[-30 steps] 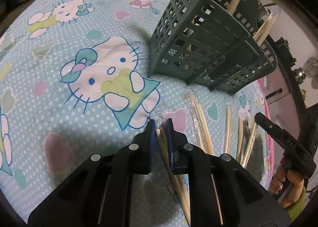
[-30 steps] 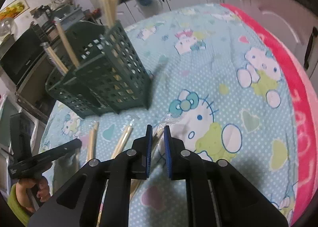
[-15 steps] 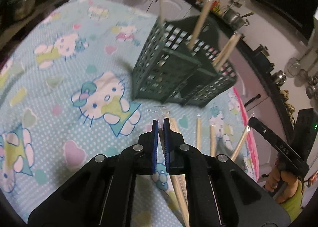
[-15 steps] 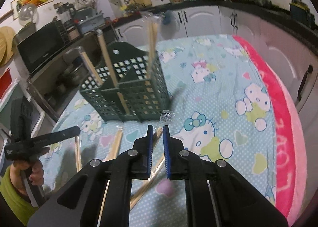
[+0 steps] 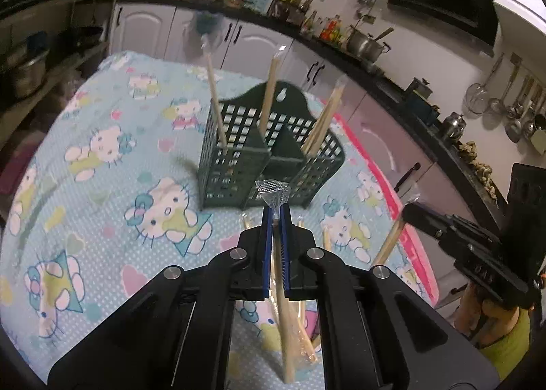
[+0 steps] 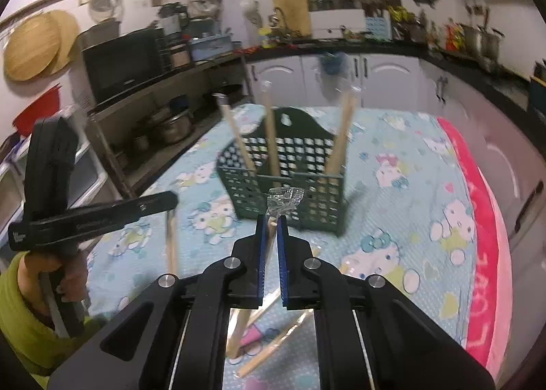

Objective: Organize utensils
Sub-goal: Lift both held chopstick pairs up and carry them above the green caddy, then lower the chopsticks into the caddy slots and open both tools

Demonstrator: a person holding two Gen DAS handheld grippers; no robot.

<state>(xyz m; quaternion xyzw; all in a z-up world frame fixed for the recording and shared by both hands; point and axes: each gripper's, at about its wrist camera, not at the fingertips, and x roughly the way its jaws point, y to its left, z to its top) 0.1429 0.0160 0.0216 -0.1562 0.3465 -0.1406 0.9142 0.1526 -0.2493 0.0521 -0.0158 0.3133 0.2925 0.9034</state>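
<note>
A dark green lattice utensil holder (image 5: pixel 269 157) stands on the Hello Kitty cloth, with three wrapped chopstick pairs upright in it; it also shows in the right wrist view (image 6: pixel 286 185). My left gripper (image 5: pixel 276 216) is shut on a plastic-wrapped chopstick pair (image 5: pixel 283 291), lifted above the cloth in front of the holder. My right gripper (image 6: pixel 272 222) is shut on another wrapped chopstick pair (image 6: pixel 269 239), also lifted, its wrapper tip in front of the holder. More wrapped chopsticks (image 6: pixel 273 349) lie on the cloth below.
The blue cloth (image 5: pixel 112 192) has a pink edge (image 6: pixel 484 274) on the right. The other gripper shows in each view: the right one (image 5: pixel 477 246) and the left one (image 6: pixel 85 216). Kitchen cabinets and counters surround the table.
Both grippers have risen from the cloth, each lifting its wrapped chopstick pair, and tilted up so the holder now sits straight ahead.
</note>
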